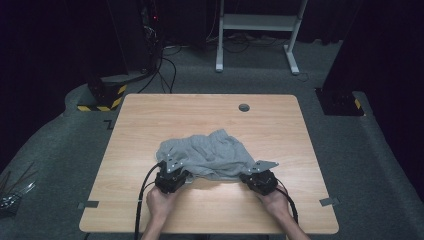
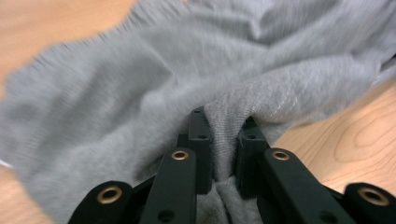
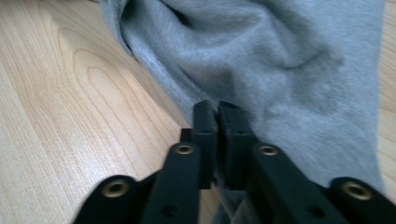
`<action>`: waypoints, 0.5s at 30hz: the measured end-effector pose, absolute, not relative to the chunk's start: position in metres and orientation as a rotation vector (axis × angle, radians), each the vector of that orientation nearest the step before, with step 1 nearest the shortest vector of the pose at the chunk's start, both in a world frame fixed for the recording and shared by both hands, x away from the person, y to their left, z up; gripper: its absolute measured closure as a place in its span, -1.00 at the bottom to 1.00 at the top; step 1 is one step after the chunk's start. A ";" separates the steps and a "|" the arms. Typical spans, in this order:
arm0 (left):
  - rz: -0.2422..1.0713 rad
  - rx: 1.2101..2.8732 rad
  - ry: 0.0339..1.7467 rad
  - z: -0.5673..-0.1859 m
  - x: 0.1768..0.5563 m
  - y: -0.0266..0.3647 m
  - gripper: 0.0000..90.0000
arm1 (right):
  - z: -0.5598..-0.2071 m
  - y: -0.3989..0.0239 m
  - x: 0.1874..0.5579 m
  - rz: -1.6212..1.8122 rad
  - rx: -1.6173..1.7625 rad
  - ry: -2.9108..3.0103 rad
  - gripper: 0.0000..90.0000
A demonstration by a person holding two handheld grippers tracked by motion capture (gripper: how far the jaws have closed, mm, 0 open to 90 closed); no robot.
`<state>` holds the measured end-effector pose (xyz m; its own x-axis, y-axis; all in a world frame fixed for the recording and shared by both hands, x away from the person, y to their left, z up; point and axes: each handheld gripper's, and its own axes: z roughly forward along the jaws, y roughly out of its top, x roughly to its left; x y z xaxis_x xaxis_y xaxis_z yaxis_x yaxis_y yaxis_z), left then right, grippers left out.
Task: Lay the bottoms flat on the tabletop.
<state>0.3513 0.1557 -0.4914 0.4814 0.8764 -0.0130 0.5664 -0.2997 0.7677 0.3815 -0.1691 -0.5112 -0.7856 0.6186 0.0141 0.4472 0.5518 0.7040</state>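
Note:
A crumpled grey garment (image 1: 207, 154) lies in the middle of the wooden table (image 1: 150, 115). My left gripper (image 1: 176, 176) holds its near left edge; in the left gripper view a thick fold of the grey garment (image 2: 140, 93) is pinched between the jaws of my left gripper (image 2: 224, 126). My right gripper (image 1: 252, 176) holds the near right edge. In the right gripper view my right gripper (image 3: 217, 112) has its jaws nearly together on a thin edge of the grey garment (image 3: 280, 60). A hand grips each tool from the near table edge.
A round cable hole (image 1: 244, 107) sits at the table's far side. Grey tape pieces (image 1: 89, 204) (image 1: 329, 201) mark the near corners. A white desk frame (image 1: 257, 30) and cables stand on the floor beyond.

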 end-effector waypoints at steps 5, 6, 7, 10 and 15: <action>0.630 1.948 1.158 -0.473 0.343 0.161 0.77 | -0.496 -0.175 0.378 1.106 0.876 2.524 0.96; 0.646 1.938 1.158 -0.470 0.343 0.165 0.77 | -0.492 -0.176 0.377 1.117 0.866 2.514 0.96; 0.651 1.925 1.166 -0.468 0.343 0.168 0.77 | -0.487 -0.178 0.376 1.137 0.860 2.498 0.96; 0.652 1.917 1.223 -0.470 0.348 0.178 0.73 | -0.477 -0.183 0.378 1.171 0.882 2.451 0.96; 0.631 2.054 1.308 -0.485 0.353 0.176 0.33 | -0.488 -0.175 0.383 0.980 0.896 2.452 0.72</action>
<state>0.3527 0.1757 -0.4847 0.3966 0.9156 0.0661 0.6218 -0.3209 0.7145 0.3826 -0.1745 -0.4876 -0.7382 0.6692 -0.0851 0.4264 0.5606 0.7099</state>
